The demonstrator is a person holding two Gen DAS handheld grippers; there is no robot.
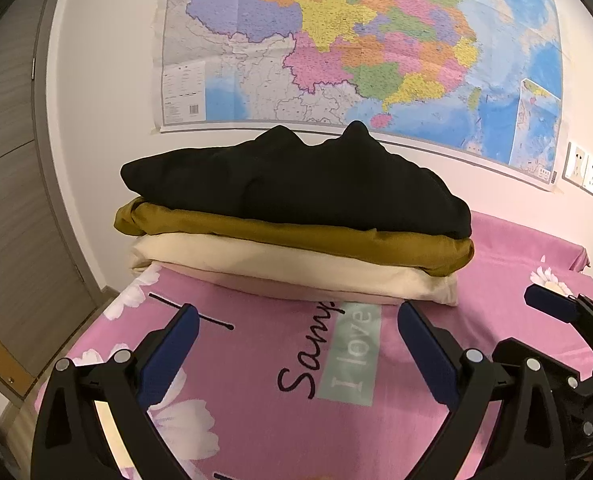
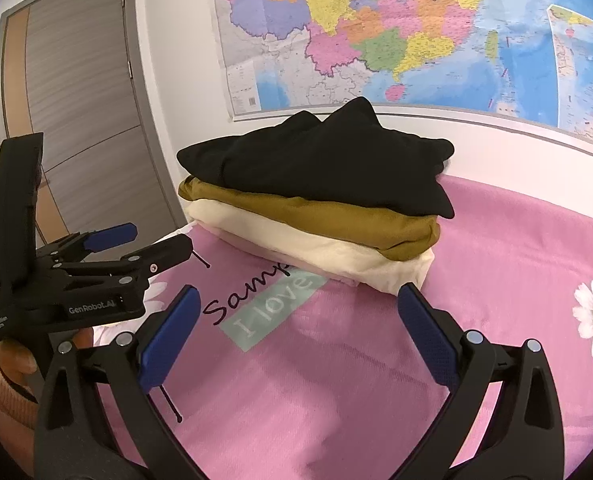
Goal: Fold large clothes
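A pink sheet (image 1: 280,420) with white daisies and the printed words "Sany… I love" fills the lower half of both views. Behind it, a big coloured map (image 1: 360,48) hangs across the upper centre and right on a white wall (image 1: 104,80), and a grey door (image 2: 80,92) stands in the upper left of the right wrist view; it also runs down the left edge of the left wrist view.

In the middle of each frame sits a stack of folded clothes on the sheet. The black garment (image 1: 296,188) lies on top, rumpled into two peaks along its far edge. Under it is the mustard one (image 1: 296,240), then the cream one (image 1: 296,272), with a pale pink fold just showing at the bottom.

The left gripper (image 1: 294,320) is at the bottom centre of its own view, its blue-padded fingers spread wide with nothing between them, near the stack's front edge but not touching it. It also shows at the left of the right wrist view (image 2: 152,240), fingers parted.

The right gripper (image 2: 298,300) is likewise wide apart and empty, just short of the cream garment. Sockets (image 1: 588,174) sit at the right edge of the wall.
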